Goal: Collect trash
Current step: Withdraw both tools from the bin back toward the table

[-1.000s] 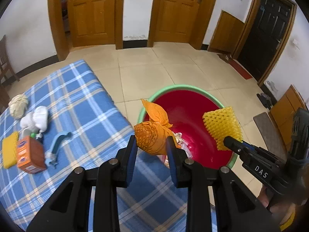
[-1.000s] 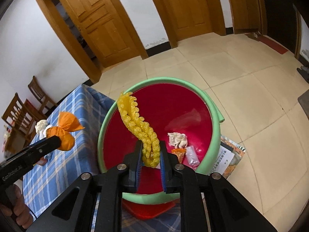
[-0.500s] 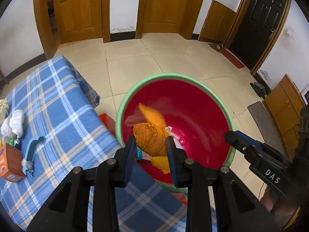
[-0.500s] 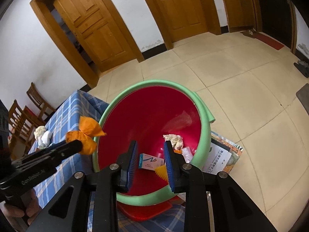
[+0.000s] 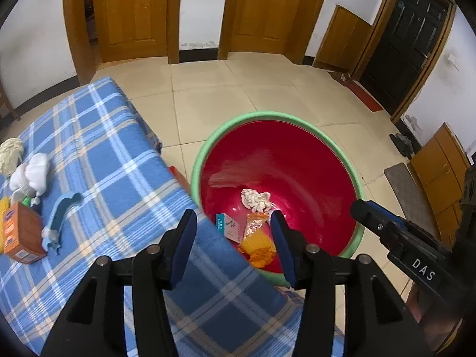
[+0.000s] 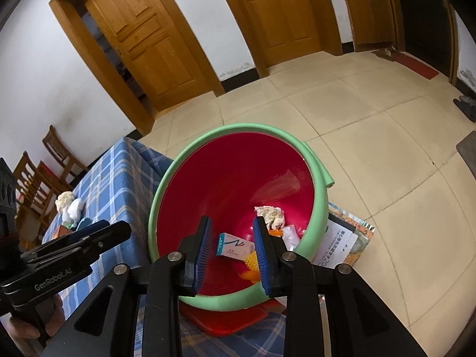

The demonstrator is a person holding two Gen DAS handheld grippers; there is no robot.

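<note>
A red basin with a green rim [image 5: 315, 128] [image 6: 315, 190] stands on the floor beside the table. Inside lie a crumpled white tissue [image 5: 255, 199] [image 6: 272, 214], a small white-teal box [image 5: 230, 226] [image 6: 233, 245], an orange wrapper [image 5: 255, 223], the yellow foam net [image 6: 250, 258] and the orange bag [image 5: 259, 253]. My left gripper [image 5: 233, 245] is open and empty over the table edge by the basin. My right gripper [image 6: 232, 253] is open and empty above the basin's near rim.
On the blue plaid tablecloth [image 5: 119, 160] at the left lie an orange box [image 5: 22, 235], a blue plastic piece [image 5: 61, 214], white crumpled items [image 5: 31, 174] and a beige wad [image 5: 10, 154]. A printed paper [image 6: 342, 244] lies on the floor by the basin. Wooden chairs [image 6: 44, 172] stand far left.
Both grippers opened. The yellow foam net dropped from my right gripper and the orange bag from my left gripper, and both now lie in the basin.
</note>
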